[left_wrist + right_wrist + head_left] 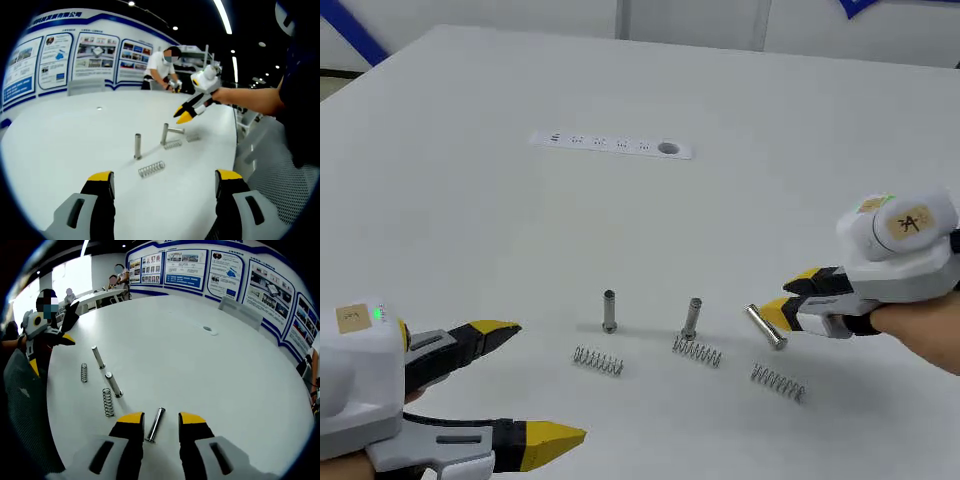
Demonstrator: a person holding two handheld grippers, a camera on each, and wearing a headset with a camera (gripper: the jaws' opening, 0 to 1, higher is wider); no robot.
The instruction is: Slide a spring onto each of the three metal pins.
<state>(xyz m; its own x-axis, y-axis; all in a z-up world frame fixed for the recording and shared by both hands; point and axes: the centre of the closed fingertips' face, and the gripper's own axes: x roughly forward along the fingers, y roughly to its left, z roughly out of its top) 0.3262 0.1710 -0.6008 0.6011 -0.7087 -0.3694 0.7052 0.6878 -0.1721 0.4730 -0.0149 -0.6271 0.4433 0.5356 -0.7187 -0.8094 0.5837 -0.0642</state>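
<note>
Two metal pins (609,311) (691,319) stand upright on the white table (520,220). A third pin (765,327) lies on its side to their right. A spring lies in front of each pin (598,361) (697,351) (778,382). My right gripper (792,293) is open, and its yellow jaws straddle the lying pin (155,424) without closing on it. My left gripper (535,385) is open and holds nothing, low at the near left. It faces the nearest spring (151,169) and upright pin (137,146).
A flush power strip (610,144) sits in the table farther back. The table's near edge runs just behind the springs in the left gripper view. A person (162,65) works at another bench in the background.
</note>
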